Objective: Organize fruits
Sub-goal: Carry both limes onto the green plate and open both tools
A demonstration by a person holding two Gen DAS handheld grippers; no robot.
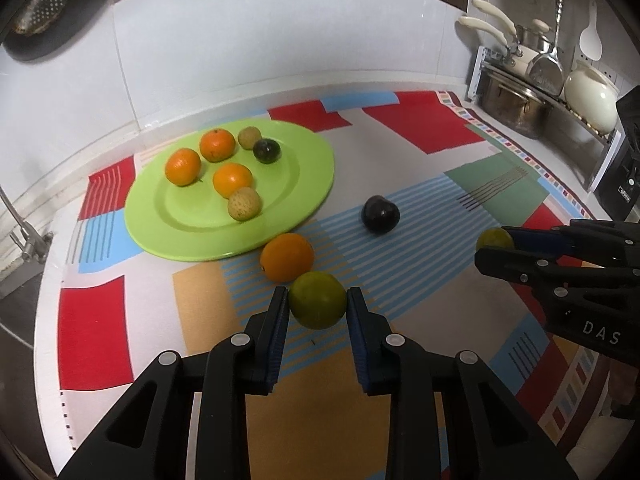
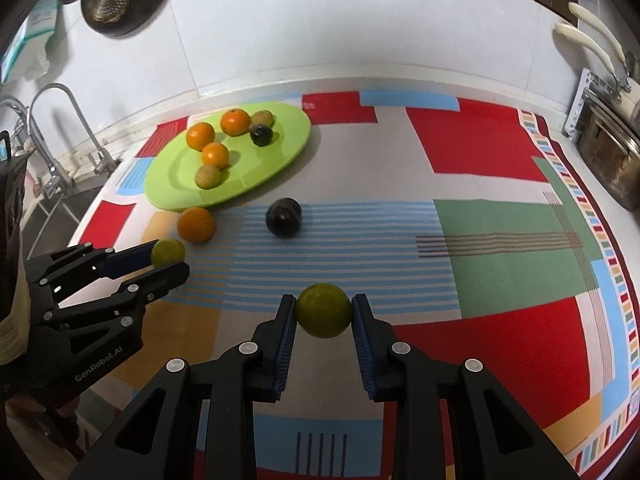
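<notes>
My left gripper (image 1: 318,300) is shut on a green fruit (image 1: 317,299), close over the patterned cloth; it shows from the side in the right wrist view (image 2: 170,258). My right gripper (image 2: 324,310) is shut on a second green fruit (image 2: 324,310), seen in the left wrist view (image 1: 494,240). A green plate (image 1: 304,184) holds three oranges, two pale bumpy fruits and a dark fruit (image 1: 267,151). A loose orange (image 1: 286,257) lies by the plate's near rim, touching my left fruit. A dark fruit (image 1: 380,214) lies on the cloth between the grippers.
A rack with pots and pans (image 1: 540,76) stands at the back right. A faucet (image 2: 60,128) and sink are at the left edge of the counter. A white backsplash runs behind the plate. A black appliance (image 1: 624,160) stands at the far right.
</notes>
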